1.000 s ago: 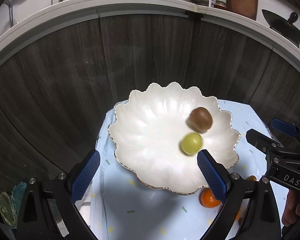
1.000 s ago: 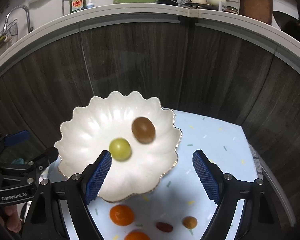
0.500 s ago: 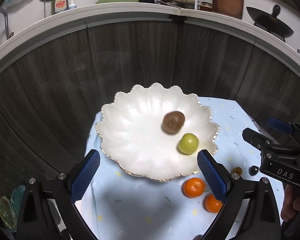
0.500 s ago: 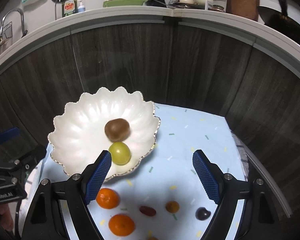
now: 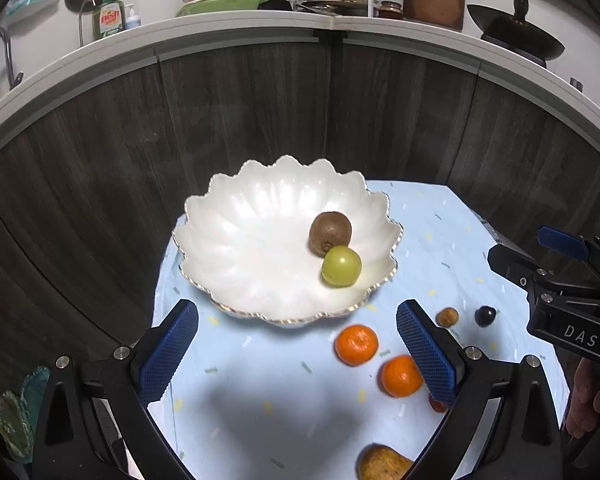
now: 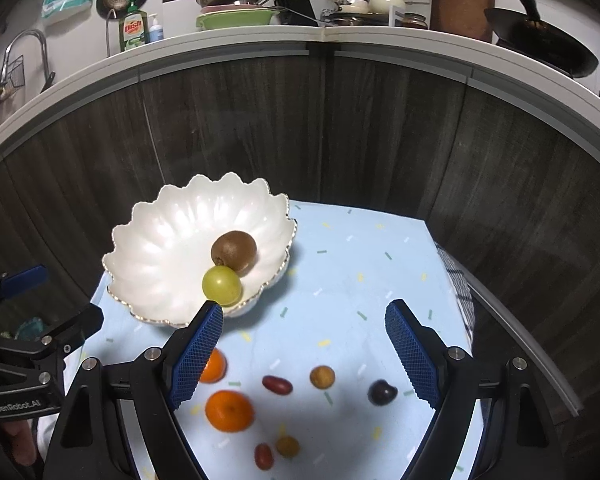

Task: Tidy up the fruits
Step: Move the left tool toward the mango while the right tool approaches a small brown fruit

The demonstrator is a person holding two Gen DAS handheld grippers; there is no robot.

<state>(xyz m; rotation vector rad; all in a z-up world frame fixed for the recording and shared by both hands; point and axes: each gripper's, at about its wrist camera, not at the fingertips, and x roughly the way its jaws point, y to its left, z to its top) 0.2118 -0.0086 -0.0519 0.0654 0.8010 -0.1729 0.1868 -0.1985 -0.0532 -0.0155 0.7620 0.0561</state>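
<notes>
With a brown kiwi [image 5: 330,233] and a green grape [image 5: 341,266] in the scalloped white bowl [image 5: 236,240], we judge ourselves between picks. Our left gripper [image 5: 296,344] and right gripper [image 6: 304,344] both gape empty; next we should probably close on the nearest orange tangerine [image 6: 229,410] on the pale blue cloth [image 6: 352,264].

Your glossy pearly bowl [image 5: 260,216] holds a fuzzy matt kiwi [image 5: 330,233] and smooth shiny green fruit [image 5: 341,267]; the table's cloth [image 5: 284,392] looks matt, claw pads [image 6: 410,354] knurled.

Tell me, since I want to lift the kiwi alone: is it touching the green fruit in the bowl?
Touching. In the left wrist view the kiwi and green fruit meet with no bowl surface showing between them.
</notes>
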